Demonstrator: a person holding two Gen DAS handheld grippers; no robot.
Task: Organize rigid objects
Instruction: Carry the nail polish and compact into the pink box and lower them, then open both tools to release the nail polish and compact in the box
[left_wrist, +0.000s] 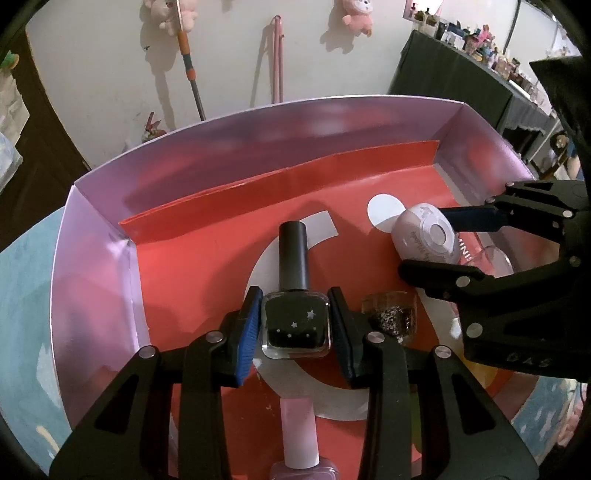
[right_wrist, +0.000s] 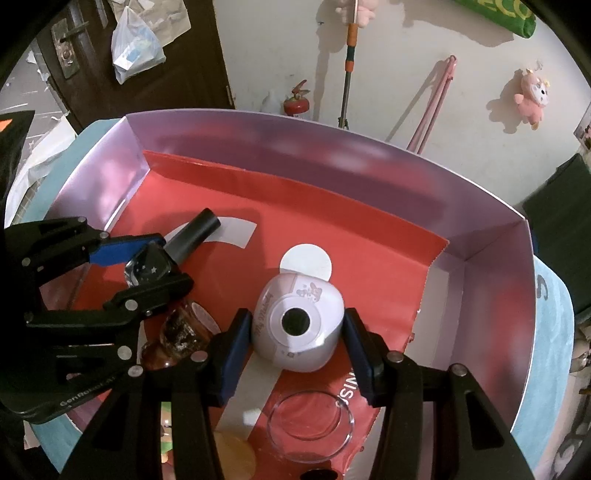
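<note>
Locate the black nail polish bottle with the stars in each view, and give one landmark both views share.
Left wrist view: black nail polish bottle sits low in the centre, clamped by the left hand-held gripper, cap pointing away.
Right wrist view: the bottle is at the left, cap toward upper right.
Shared landmark: the white disc on the red liner, just beyond the white round container.
</note>
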